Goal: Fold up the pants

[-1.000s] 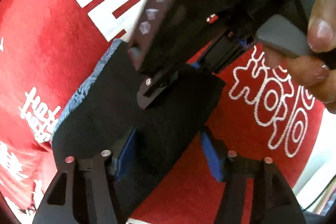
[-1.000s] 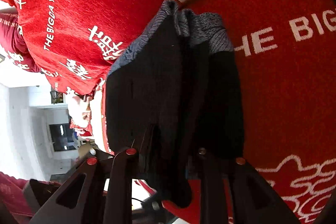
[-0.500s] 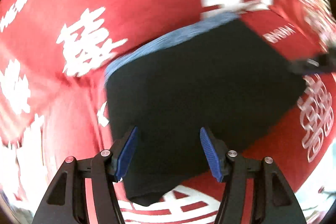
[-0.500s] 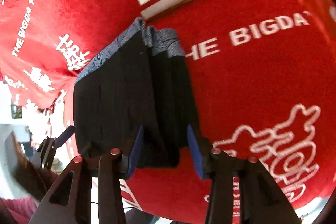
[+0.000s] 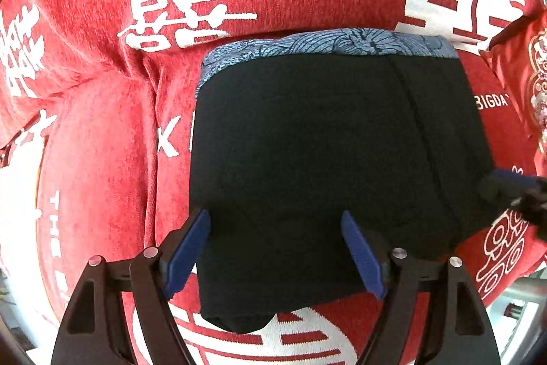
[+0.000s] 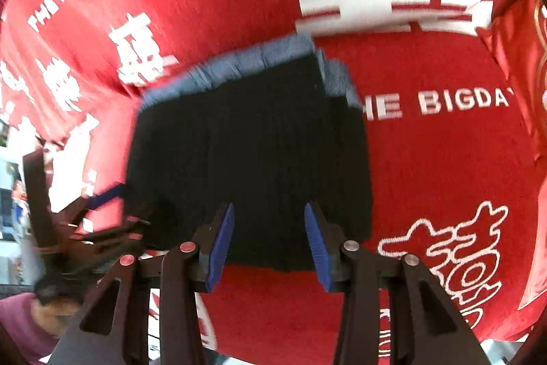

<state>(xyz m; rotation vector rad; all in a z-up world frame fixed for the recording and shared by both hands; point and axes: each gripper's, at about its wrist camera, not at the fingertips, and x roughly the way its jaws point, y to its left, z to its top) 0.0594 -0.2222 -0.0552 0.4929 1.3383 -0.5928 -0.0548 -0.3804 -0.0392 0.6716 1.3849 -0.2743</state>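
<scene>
Black knit with a blue-grey patterned waistband, the pants lie as a compact, squared-off packet on the red cloth printed with white characters that covers the surface. Going from the left of the left wrist view: the cloth is rumpled into soft ridges beside the packet, then comes the packet's straight left edge, then its flat black face crossed by one seam, and at the right edge the tip of the other tool reaches in. The left gripper hangs over the near edge with its jaws opening; its blue pads stand apart above the fabric, with no sign that they press on it, so it holds nothing. In the blurred right wrist view the packet sits left of centre, and a second layer of waistband peeks out along its right side, which suggests stacked folds. The right gripper also stands with its jaws parted over the near hem, gripping nothing. By my reading the folding is essentially done: the garment is doubled into a neat block and released, and what may remain is at most a smoothing of the lower left corner, which bulges slightly, or a last tidy. The waistband points away from both cameras, the hems toward them; the packet looks nearly square, so I cannot tell a long axis.
</scene>
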